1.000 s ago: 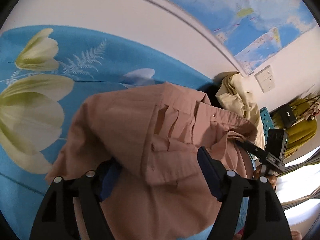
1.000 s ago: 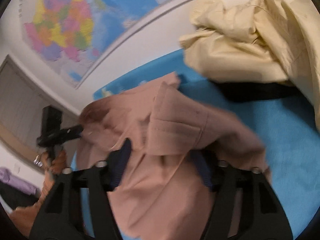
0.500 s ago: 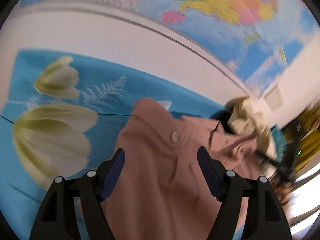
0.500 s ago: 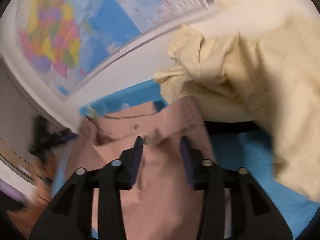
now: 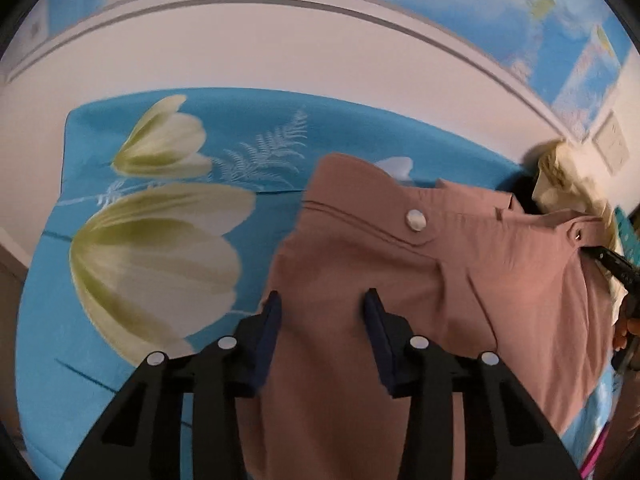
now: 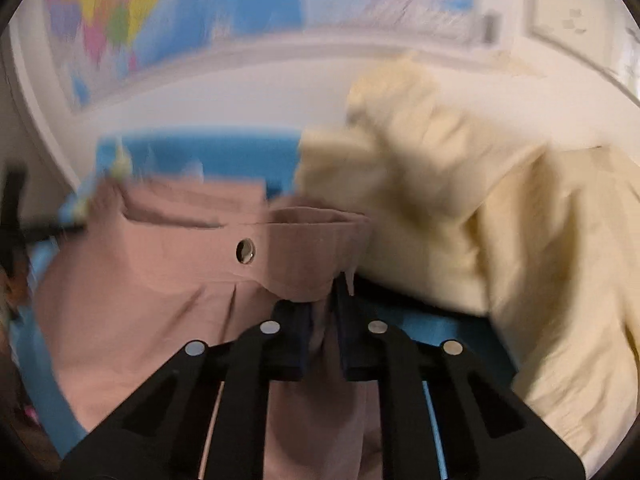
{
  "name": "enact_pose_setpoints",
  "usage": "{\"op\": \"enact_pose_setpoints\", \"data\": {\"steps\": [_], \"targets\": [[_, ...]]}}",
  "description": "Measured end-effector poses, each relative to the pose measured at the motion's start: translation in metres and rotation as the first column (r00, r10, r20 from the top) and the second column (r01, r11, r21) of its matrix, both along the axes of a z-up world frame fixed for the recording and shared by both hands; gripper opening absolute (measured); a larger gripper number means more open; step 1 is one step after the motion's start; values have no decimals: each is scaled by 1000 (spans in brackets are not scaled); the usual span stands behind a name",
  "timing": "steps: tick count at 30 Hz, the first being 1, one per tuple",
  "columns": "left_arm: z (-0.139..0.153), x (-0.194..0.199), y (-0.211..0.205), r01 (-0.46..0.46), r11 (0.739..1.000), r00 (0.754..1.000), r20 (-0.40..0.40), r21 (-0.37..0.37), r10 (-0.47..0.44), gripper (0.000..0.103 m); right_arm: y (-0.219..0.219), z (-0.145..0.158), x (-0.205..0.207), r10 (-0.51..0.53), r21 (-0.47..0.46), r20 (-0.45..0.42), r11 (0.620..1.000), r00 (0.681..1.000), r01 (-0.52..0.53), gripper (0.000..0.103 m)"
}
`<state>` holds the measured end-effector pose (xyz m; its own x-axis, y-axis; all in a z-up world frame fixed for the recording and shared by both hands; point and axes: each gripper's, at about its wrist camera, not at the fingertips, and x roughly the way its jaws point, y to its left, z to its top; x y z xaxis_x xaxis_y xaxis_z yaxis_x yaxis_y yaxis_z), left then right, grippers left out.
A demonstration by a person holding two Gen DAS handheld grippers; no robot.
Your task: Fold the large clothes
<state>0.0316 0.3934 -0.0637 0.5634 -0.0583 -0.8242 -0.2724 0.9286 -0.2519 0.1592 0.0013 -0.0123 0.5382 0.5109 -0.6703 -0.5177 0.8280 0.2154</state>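
Note:
A dusty-pink buttoned garment [image 5: 460, 280] lies on a blue sheet with white tulips [image 5: 160, 240]. My left gripper [image 5: 322, 308] has its jaws part closed around the garment's left side below the cuff button [image 5: 416, 219]; whether the pads press the cloth is unclear. In the right wrist view my right gripper [image 6: 322, 304] is nearly shut, with pink garment [image 6: 160, 280] fabric pinched between its pads below the buttoned band [image 6: 245, 250]. The other gripper shows at the right edge [image 5: 616, 268] of the left wrist view.
A crumpled cream garment [image 6: 460, 220] is heaped on the bed right of the pink one, over a dark item [image 5: 524, 196]. A white wall with a world map [image 6: 180, 12] runs behind the bed. A wall switch [image 5: 612, 148] is at the right.
Both grippers have narrowed their jaws on the pink garment; the right one went from wide open to nearly shut on fabric. The garment now lies spread flatter, cuff buttons showing.

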Motion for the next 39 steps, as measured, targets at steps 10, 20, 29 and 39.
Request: {"op": "enact_pose_setpoints", "data": {"steps": [10, 20, 29, 39], "targets": [[13, -44, 13, -52, 998, 997, 57, -37, 54, 66, -14, -19, 2, -18, 2, -130, 1000, 991, 18, 50], [7, -113, -26, 66, 997, 994, 90, -44, -62, 84, -90, -25, -121, 94, 161, -53, 983, 994, -85, 81], [-18, -114, -42, 116, 982, 990, 101, -150, -102, 29, -86, -64, -124, 129, 193, -177, 977, 976, -94, 21], [-8, -131, -12, 48, 976, 998, 45, -211, -39, 11, -105, -45, -126, 89, 115, -207, 991, 974, -66, 7]]}}
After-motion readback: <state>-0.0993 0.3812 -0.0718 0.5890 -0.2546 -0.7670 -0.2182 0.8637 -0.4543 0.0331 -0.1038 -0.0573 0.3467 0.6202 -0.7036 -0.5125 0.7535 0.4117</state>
